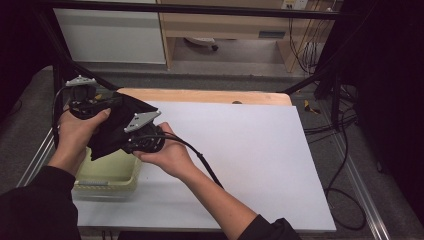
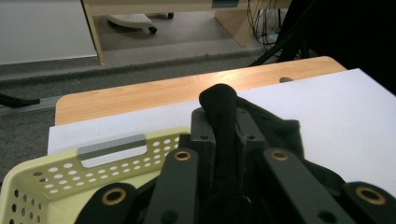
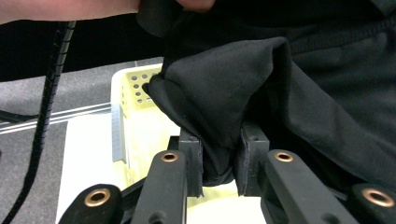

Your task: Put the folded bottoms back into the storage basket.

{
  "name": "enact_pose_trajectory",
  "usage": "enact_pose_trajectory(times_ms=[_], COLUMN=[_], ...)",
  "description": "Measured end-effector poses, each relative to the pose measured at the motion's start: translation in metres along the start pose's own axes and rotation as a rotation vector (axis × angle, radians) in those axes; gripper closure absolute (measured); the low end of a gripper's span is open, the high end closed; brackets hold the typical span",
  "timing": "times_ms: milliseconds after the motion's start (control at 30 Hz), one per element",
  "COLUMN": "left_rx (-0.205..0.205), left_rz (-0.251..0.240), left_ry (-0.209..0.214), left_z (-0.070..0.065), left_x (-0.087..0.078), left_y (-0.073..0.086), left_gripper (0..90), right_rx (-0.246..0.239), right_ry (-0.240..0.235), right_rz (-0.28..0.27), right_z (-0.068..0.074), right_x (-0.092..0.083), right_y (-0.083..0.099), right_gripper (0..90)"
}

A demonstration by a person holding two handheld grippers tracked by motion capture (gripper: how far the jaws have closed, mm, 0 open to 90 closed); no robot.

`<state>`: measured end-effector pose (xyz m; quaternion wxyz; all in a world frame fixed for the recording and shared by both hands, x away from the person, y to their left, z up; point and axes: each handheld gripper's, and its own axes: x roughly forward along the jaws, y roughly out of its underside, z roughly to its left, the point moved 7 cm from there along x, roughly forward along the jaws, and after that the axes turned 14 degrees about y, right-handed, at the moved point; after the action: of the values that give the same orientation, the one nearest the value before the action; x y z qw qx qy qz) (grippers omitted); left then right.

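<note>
The black cloth hangs bunched between the two grippers, held up over the pale yellow-green perforated basket at the near left corner of the bench; gripping it at two separate spots looks meant to keep the fabric off the basket and under control, so that it can be spread or folded over the white sheet rather than dragged. The left gripper and the right gripper sit close together, each with its fingers pinching a fold of the cloth. The high view gives the overall layout: both hands, the basket under them, the wide bare stretch of bench to the right. What it hides is the grip itself, since the cloth and hands cover the fingers. The left gripper view shows a thick roll of cloth squeezed upright between its fingers, with the basket's handle slot just beside. The right gripper view shows a pocket of fabric drawn down between its fingers, the basket below and behind.
</note>
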<state>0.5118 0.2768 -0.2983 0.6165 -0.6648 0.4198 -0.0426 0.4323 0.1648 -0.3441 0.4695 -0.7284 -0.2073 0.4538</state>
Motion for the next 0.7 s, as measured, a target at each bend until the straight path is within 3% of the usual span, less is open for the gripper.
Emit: enact_pose_trajectory(times_ms=[300,700], left_rx=[-0.047,-0.047], left_rz=[0.0,-0.002], left_ry=[-0.017,-0.029], left_z=[0.02,0.024], left_x=[-0.006,-0.012], left_y=[0.005,0.007], left_gripper=[81.2,81.1], right_rx=[0.022,0.037], right_ry=[0.02,0.03], right_rz=[0.008,-0.022], right_z=[0.003,0.015], right_x=[0.021,0.029], right_y=[0.001,0.001], right_gripper=[75.9,75.9])
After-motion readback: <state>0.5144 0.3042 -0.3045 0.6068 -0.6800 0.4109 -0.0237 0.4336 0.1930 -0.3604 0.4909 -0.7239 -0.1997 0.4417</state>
